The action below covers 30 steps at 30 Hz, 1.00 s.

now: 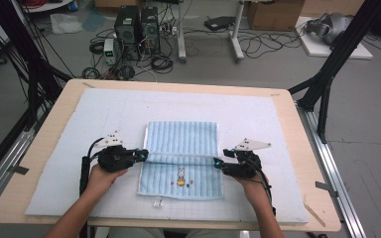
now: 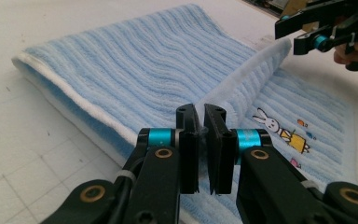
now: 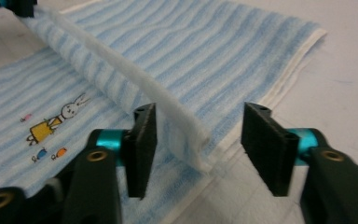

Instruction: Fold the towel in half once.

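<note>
A light blue striped towel (image 1: 181, 139) (image 2: 144, 60) (image 3: 191, 42) lies on the mat, its far part folded over toward me. A small rabbit picture (image 1: 180, 177) (image 2: 275, 126) (image 3: 58, 121) shows on the flat near part. My left gripper (image 1: 143, 153) (image 2: 201, 126) is shut on the left end of the towel's raised white edge. My right gripper (image 1: 217, 162) (image 3: 198, 135) stands open at the right end, the edge's corner between its jaws and untouched. The right gripper (image 2: 307, 28) also appears far off in the left gripper view.
A pale blue gridded mat (image 1: 258, 119) covers most of the wooden table (image 1: 297, 129). A small white tag (image 1: 158, 202) lies near the front edge. Black frame posts stand at both sides; computers and cables sit on the floor beyond.
</note>
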Each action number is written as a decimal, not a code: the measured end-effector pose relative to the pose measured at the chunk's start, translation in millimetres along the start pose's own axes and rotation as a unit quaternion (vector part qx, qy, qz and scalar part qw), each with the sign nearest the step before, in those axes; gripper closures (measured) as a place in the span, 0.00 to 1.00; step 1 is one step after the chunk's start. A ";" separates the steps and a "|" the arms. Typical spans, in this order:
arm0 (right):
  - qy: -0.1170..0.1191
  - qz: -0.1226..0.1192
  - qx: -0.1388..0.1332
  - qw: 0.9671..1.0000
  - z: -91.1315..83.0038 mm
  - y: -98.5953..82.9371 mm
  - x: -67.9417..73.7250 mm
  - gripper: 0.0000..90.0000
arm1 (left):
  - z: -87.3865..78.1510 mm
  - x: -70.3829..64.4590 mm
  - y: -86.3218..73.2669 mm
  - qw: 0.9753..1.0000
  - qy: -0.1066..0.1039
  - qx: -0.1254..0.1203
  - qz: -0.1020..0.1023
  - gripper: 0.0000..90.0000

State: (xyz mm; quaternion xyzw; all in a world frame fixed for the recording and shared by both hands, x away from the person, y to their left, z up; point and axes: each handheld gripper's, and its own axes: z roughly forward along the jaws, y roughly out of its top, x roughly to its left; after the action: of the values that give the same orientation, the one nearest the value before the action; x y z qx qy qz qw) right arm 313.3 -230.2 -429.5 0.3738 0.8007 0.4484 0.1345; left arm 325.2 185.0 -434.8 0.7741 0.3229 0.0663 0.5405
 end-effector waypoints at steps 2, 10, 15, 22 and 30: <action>0.001 -0.006 0.015 1.000 6.6 -0.8 1.5 0.58 | 0.1 0.3 -0.5 1.000 0.000 0.001 0.000 0.93; 0.009 -0.032 0.010 0.999 -1.8 -0.5 7.7 0.94 | -4.9 -3.9 -0.7 1.000 -0.009 -0.007 -0.003 0.93; 0.020 -0.041 -0.003 0.999 -16.6 -3.1 12.7 0.94 | -11.9 -12.7 -2.4 1.000 -0.017 -0.009 0.003 0.93; 0.043 -0.059 -0.005 0.997 -37.8 -14.0 26.7 0.94 | -19.4 -25.3 -10.2 0.999 -0.033 0.000 0.007 0.93; 0.062 -0.069 0.001 0.996 -44.7 -21.1 36.6 0.94 | -28.9 -32.3 -17.3 0.999 -0.046 0.007 0.003 0.92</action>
State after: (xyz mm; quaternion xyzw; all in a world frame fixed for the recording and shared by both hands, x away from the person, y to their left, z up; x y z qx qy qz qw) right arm 253.6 -238.1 -417.3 0.2888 0.8320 0.4597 0.1147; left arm 279.4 193.1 -430.3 0.7811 0.2956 0.0301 0.5492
